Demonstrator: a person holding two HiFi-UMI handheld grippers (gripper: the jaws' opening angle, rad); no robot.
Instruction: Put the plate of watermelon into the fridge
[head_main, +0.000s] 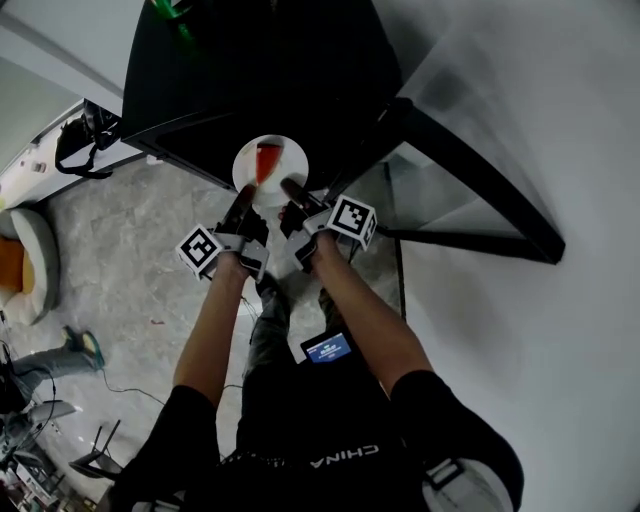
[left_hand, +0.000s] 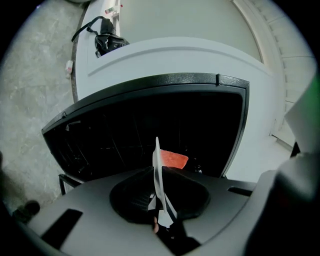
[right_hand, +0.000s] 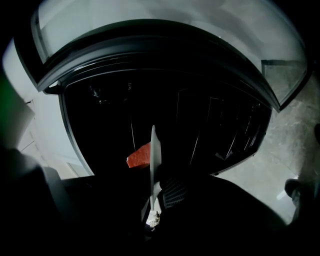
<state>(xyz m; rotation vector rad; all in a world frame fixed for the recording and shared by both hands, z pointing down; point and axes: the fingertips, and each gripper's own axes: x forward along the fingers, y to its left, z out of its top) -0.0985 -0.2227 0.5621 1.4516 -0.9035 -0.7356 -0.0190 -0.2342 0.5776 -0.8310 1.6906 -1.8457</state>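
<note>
Plainly the carrying step is in hand: the left hand-held gripper (head_main: 243, 207) and the right hand-held gripper (head_main: 296, 197) are both clamped on the near rim of the white plate (head_main: 291, 153), the left at about 7 o'clock on the plate and the right at about 5 o'clock. Each gripper view shows the rim pinched edge-on between that gripper's jaws. The red slice of watermelon (head_main: 266, 160) lies on the plate, near its middle. The plate is held in the air at the mouth of the fridge (head_main: 250, 70), whose dark inside opens at 12 o'clock from the person, with what looks to be its open door (head_main: 480, 190) standing off toward 3 o'clock. The plate does not appear to rest on any shelf yet. Faint shelf rails show in the dark cavity in both gripper views, but how full the shelves are cannot be told. The next move likely calls for pushing the plate forward, level so the slice does not slide, lowering it onto a shelf, and only then loosening both grips together.
</note>
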